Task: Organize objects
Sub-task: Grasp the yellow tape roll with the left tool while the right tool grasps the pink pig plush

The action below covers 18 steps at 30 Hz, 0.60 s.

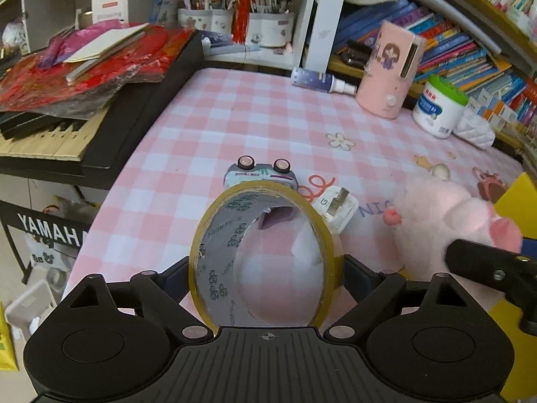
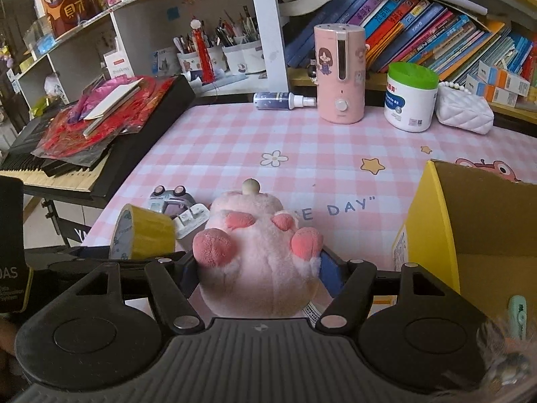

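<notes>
Right now, two hand-held grippers work over a table covered by a pink checked cloth [image 2: 235, 134], and every place below is given from the pink plush toy [image 2: 258, 252] at the near edge of that cloth.

Seen from the right wrist, the right gripper [image 2: 258, 268] has its jaws closed on the plush toy, one finger pressed into each side of its soft body. The toy lies belly up, its four darker pink paws facing the camera.

Just left of the toy stands a roll of yellow tape [image 1: 265, 255] on its edge. Seen from the left wrist, the left gripper [image 1: 265, 268] has its jaws set wide, one finger on each outer side of the roll; the fingers look to be touching the roll, though a firm grip cannot be confirmed.

Between toy and tape lies a white plug adapter [image 1: 337, 210], prongs up. Just beyond the tape, a small toy car [image 1: 261, 173] lies upside down, wheels in the air.

Right of the toy stands an open yellow cardboard box [image 2: 433, 221], near but apart.

Far behind the toy, by the bookshelf, stand a pink cylinder-shaped appliance [image 2: 339, 74] and a white jar with a green lid [image 2: 411, 97].
</notes>
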Available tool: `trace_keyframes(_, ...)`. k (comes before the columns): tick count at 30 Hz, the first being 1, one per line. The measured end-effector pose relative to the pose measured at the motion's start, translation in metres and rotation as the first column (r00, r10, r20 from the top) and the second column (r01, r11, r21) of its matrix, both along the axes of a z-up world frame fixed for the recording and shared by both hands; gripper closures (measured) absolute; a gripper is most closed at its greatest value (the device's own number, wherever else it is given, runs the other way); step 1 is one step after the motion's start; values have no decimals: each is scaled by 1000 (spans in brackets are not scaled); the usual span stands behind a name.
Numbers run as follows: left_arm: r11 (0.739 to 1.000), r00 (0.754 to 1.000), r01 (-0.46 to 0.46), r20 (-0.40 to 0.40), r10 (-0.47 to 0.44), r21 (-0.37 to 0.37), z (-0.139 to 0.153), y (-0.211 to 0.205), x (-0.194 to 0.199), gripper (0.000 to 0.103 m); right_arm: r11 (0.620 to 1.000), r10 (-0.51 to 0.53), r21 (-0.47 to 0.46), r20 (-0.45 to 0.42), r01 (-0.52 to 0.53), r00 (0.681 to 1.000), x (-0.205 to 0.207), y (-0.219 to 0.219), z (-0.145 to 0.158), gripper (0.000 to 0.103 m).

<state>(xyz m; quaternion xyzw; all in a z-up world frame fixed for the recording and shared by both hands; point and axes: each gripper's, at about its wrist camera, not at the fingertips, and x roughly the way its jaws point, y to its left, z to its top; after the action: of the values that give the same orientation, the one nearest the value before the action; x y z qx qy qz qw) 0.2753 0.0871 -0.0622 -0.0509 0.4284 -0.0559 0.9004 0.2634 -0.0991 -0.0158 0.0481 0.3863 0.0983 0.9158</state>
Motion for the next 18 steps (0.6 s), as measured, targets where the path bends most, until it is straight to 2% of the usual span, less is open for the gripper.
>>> trace_keyframes(8,999,998,-15,64,18,-48,35,10,-50,11,1000,4,-3,17,-4,1000,-25,3,9,36)
trace_keyframes(18,997,996,-37,75,43,-74,50,22,-113,11,1000,10,-9,61,-10,998,-70,9,21,36)
